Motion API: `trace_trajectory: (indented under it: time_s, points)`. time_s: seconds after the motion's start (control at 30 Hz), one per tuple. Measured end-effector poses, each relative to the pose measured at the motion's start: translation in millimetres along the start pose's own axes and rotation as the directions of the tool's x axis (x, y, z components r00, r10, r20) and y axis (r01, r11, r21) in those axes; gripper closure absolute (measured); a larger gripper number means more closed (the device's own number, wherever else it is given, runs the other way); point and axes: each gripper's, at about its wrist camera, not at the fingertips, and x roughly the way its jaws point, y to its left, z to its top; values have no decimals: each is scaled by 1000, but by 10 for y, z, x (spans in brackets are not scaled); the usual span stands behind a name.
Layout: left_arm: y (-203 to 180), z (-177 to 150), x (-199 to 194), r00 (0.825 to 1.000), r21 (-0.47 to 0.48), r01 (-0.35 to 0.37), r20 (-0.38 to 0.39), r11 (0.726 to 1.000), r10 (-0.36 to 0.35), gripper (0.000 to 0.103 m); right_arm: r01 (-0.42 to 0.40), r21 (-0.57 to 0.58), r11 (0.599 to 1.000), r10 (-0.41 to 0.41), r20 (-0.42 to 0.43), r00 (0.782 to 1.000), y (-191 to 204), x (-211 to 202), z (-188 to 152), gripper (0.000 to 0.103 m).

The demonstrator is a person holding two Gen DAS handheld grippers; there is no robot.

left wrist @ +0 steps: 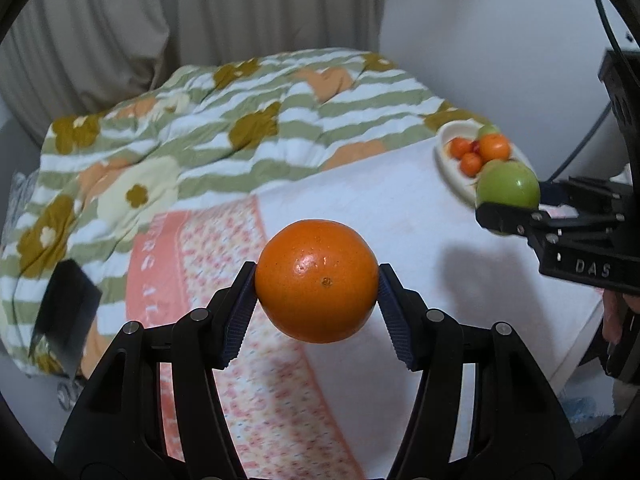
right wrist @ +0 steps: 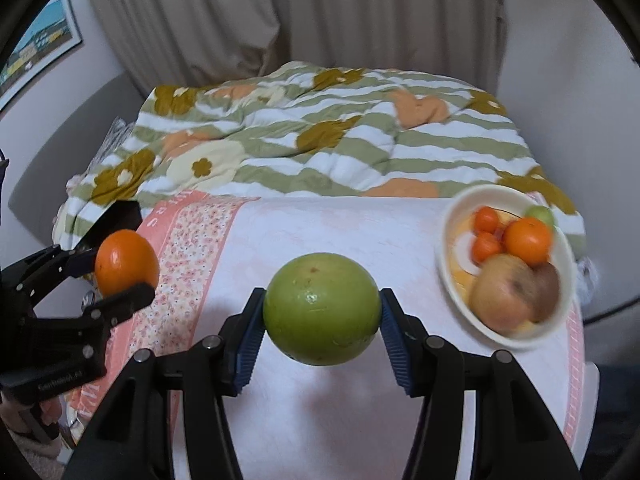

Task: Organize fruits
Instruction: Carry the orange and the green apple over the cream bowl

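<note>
Left hand-held gripper (left wrist: 317, 280) partly open, clamping an orange (left wrist: 316, 280); right hand-held gripper (right wrist: 322, 308) likewise grips a green fruit (right wrist: 322, 308).

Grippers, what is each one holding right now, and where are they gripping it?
Left gripper clamps the orange across its sides; right gripper clamps the green fruit likewise.

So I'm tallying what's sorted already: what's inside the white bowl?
In the white bowl: a large orange, two small orange fruits, a green fruit, a blurred reddish-yellow apple and a brown fruit. Anything beneath them is covered.
</note>
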Motion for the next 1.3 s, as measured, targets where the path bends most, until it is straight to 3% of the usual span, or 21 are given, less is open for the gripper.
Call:
trace_trajectory:
  time_s: [0.13, 0.4, 0.7, 1.0, 1.3]
  points:
    - [-297, 194, -61, 999, 33, 26, 34, 999, -28, 37, 32, 37, 999, -33, 28, 999, -234, -259, -54, 52]
    - [-958, 566, -24, 996, 10, 58, 72, 998, -59, 37, 61, 71, 996, -65, 58, 996, -928, -606, -58, 52]
    - [-1584, 925, 397, 997, -62, 59, 50, 996, -56, 37, 61, 39, 997, -62, 49, 997, -1776, -676, 59, 52]
    - [-1788, 1178, 944, 999, -119, 43, -1, 992, -43, 37, 34, 24, 999, -35, 18, 999, -2329, -414, 184, 52]
    - [-1781, 1319, 1573, 994, -101, 61, -86, 993, -70, 36, 46, 63, 997, -45, -19, 999, -2554, -122, 242, 52]
